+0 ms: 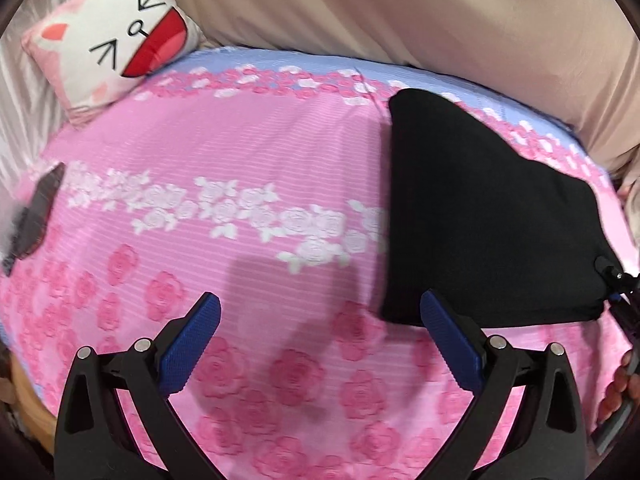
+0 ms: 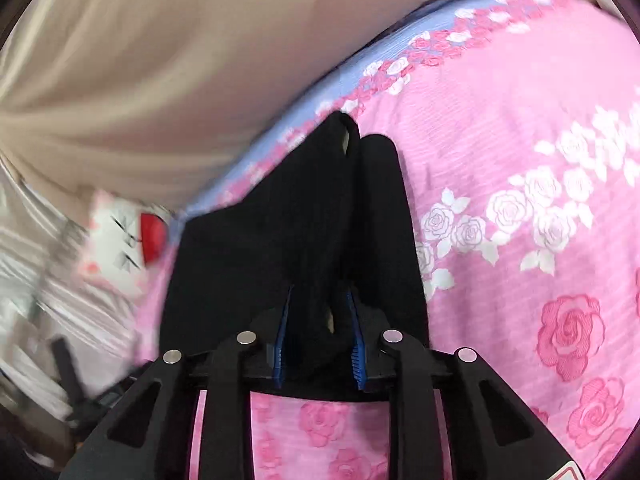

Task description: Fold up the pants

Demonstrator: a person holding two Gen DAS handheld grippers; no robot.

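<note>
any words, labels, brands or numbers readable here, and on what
None can be read.
Pillow: a drawn cartoon face only, no letters.
Red-edged sticker on the right gripper: cut off at the frame edge, unreadable.
Pants, bedsheet and left gripper: no print or label visible.

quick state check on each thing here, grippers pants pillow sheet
left gripper: open, empty, over the sheet
right gripper: shut on the pants
pants: folded into a compact black bundle, lying on the sheet, one edge gripped
pillow: lying at the sheet's far corner, untouched
sheet: spread flat
</note>
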